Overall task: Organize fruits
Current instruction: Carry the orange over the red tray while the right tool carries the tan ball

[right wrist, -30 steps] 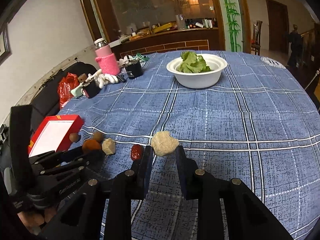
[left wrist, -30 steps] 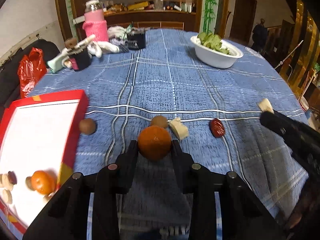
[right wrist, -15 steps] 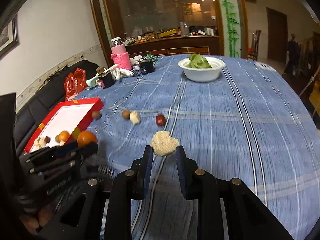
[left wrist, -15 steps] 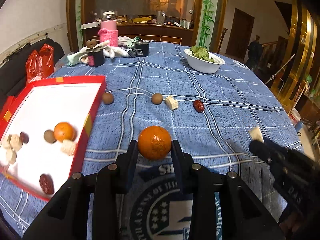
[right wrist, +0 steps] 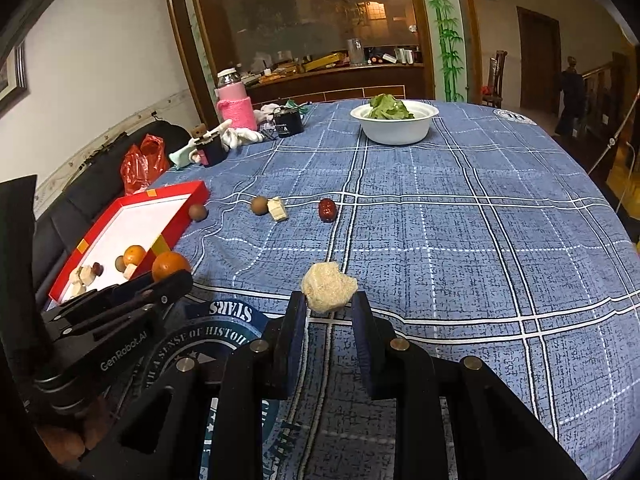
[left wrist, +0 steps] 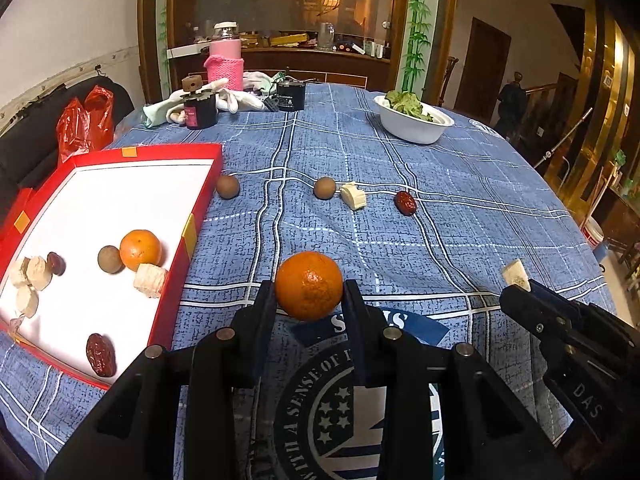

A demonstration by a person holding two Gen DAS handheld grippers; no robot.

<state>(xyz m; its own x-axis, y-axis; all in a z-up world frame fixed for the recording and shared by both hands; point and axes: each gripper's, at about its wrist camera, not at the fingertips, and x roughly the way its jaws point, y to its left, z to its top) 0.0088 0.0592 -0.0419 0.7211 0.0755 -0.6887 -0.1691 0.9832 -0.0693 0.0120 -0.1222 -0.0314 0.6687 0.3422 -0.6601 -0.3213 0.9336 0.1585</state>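
My left gripper [left wrist: 309,292] is shut on an orange mandarin [left wrist: 309,285], held above the blue cloth just right of the red tray [left wrist: 202,184]. In the right wrist view that mandarin [right wrist: 170,266] shows beside the tray [right wrist: 176,222]. My right gripper [right wrist: 329,300] is shut on a pale beige chunk [right wrist: 328,286]; the same chunk [left wrist: 516,274] shows at the tip of the right gripper in the left wrist view. The tray holds another mandarin [left wrist: 140,250], a brown longan [left wrist: 110,259], a red date [left wrist: 101,354] and several beige chunks. On the cloth lie two longans [left wrist: 227,187], a beige chunk [left wrist: 354,197] and a red date [left wrist: 406,203].
A white bowl of greens [left wrist: 414,120] stands far right. A pink bottle [left wrist: 225,62], black jars [left wrist: 199,110] and white cloths crowd the far left. A red bag [left wrist: 84,122] lies on a dark sofa beyond the table's left edge.
Both grippers have drawn back toward the near side of the table with their loads; the loose fruits now lie farther ahead and more of the tray shows. Little shift in the last half second.
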